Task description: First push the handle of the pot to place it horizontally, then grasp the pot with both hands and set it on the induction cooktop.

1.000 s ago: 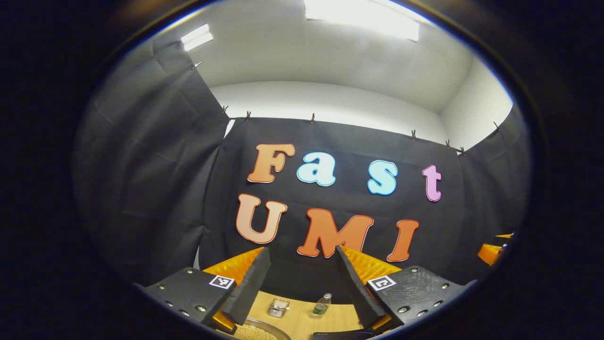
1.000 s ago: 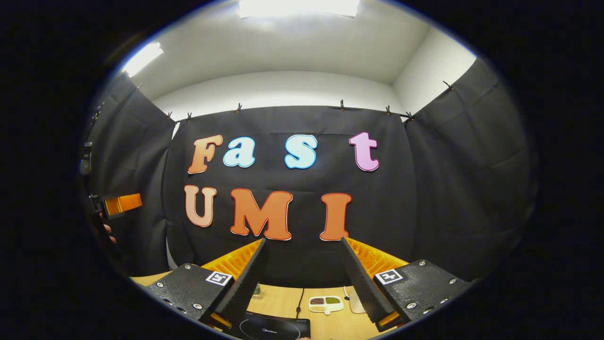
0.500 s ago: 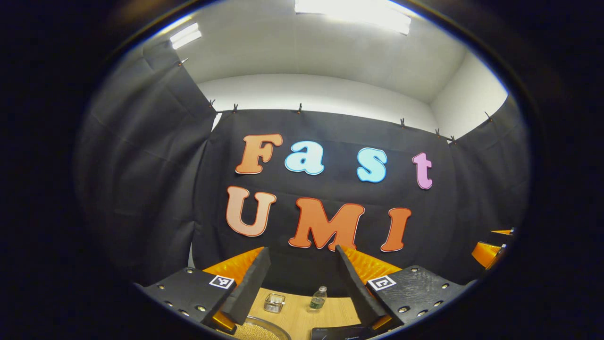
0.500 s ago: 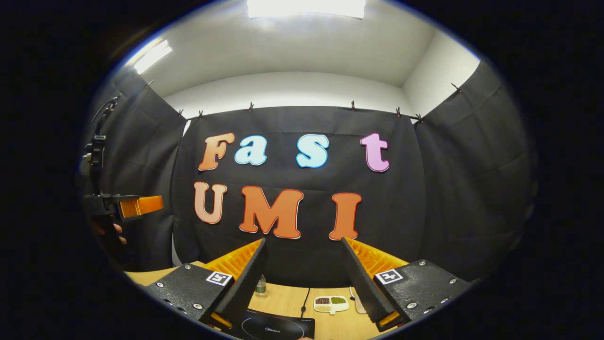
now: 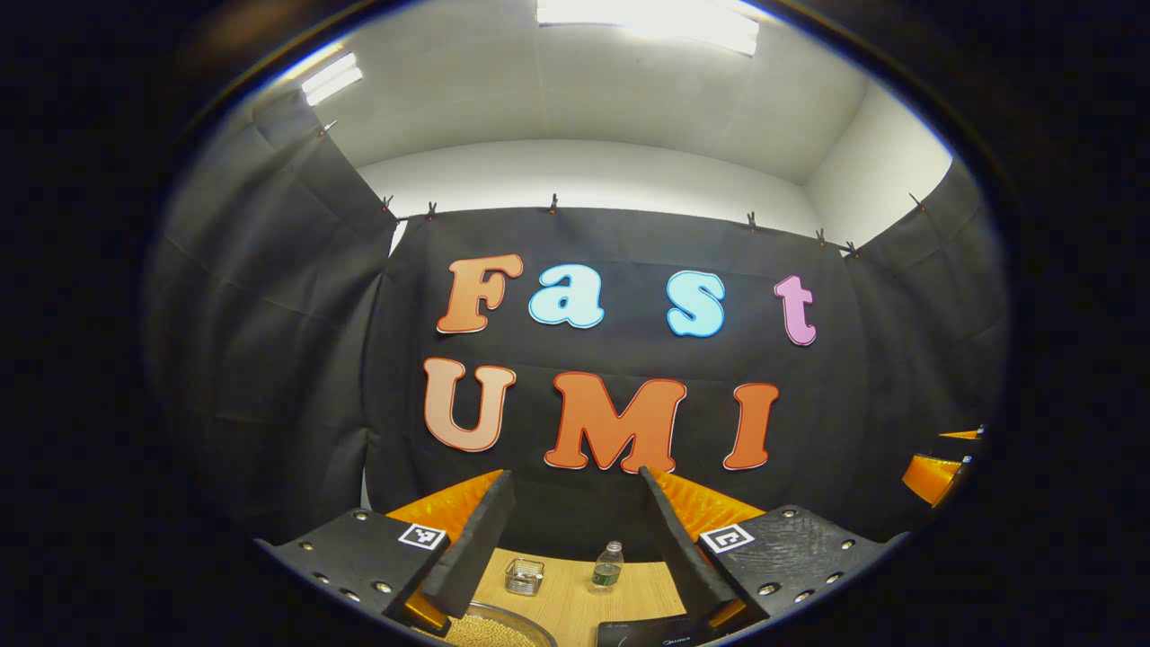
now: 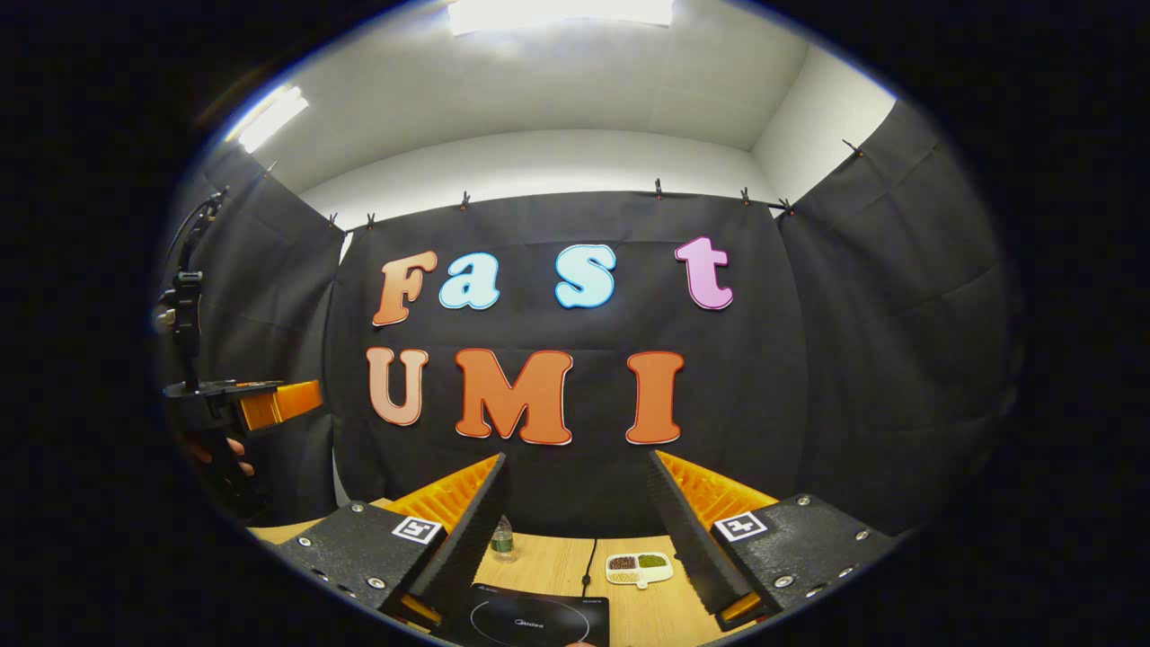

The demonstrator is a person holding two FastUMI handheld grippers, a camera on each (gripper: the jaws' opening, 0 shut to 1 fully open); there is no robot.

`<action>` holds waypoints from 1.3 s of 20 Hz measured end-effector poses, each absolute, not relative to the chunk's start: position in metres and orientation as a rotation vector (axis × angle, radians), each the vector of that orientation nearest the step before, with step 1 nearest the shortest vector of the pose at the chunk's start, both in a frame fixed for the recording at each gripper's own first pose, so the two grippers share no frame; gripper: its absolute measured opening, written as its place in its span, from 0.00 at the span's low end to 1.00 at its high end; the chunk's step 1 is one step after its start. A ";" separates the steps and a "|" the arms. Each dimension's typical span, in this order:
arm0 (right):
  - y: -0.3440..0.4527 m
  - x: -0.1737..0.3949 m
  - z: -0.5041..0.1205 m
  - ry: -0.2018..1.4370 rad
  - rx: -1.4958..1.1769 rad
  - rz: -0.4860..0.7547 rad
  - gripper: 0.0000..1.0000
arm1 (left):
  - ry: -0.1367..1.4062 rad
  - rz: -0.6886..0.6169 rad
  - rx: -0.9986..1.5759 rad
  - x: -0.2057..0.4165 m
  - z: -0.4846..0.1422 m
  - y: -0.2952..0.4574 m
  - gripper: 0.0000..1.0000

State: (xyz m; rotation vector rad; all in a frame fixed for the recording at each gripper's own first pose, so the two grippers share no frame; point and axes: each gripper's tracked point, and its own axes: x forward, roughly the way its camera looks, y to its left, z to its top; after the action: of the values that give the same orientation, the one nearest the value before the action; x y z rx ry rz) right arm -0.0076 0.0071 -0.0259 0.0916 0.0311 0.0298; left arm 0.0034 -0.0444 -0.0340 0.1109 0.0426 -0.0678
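Note:
In the left gripper view, the far rim of a round metal pot (image 5: 503, 618) holding small yellowish grains peeks in at the bottom, just past my left gripper (image 5: 575, 503), which stands open and empty above the table. The rest of the pot is cut off by the lower edge. A corner of the black induction cooktop (image 5: 642, 634) lies to its right. In the right gripper view, the cooktop (image 6: 530, 620) lies below my open, empty right gripper (image 6: 577, 490). The left gripper (image 6: 274, 403) hangs at the far left, held by a hand (image 6: 225, 449).
On the wooden table (image 6: 557, 566) near the back wall stand a small water bottle (image 5: 607, 568), a small clear glass box (image 5: 524, 576) and a white divided dish (image 6: 640, 568) of beans. A thin cable (image 6: 588, 557) runs back from the cooktop. The right gripper (image 5: 934, 472) shows at the right edge.
Both views have tipped slightly downward, so more of the table, the bottle and the cooktop shows. Both grippers stay open and hold nothing.

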 end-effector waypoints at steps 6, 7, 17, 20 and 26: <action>0.006 -0.018 -0.036 0.048 0.116 0.073 0.95 | 0.150 -0.087 0.151 -0.007 -0.072 -0.059 0.88; 0.005 -0.020 -0.038 0.051 0.114 0.081 0.95 | 0.172 -0.087 0.156 -0.009 -0.079 -0.059 0.91; -0.006 -0.025 -0.058 0.070 0.118 0.148 0.95 | 0.474 -0.079 0.242 -0.048 -0.174 -0.063 0.08; -0.010 -0.024 -0.067 0.082 0.131 0.165 0.95 | 0.612 -0.060 0.283 -0.064 -0.210 -0.048 0.04; -0.018 -0.013 -0.085 0.107 0.118 0.163 0.95 | 0.842 -0.047 0.321 -0.112 -0.271 -0.014 0.04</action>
State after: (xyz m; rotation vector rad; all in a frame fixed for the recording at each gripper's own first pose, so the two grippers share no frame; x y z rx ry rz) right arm -0.0130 -0.0181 -0.0850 0.1180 0.1072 0.1633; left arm -0.1124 -0.0136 -0.2713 0.3207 0.8416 -0.0472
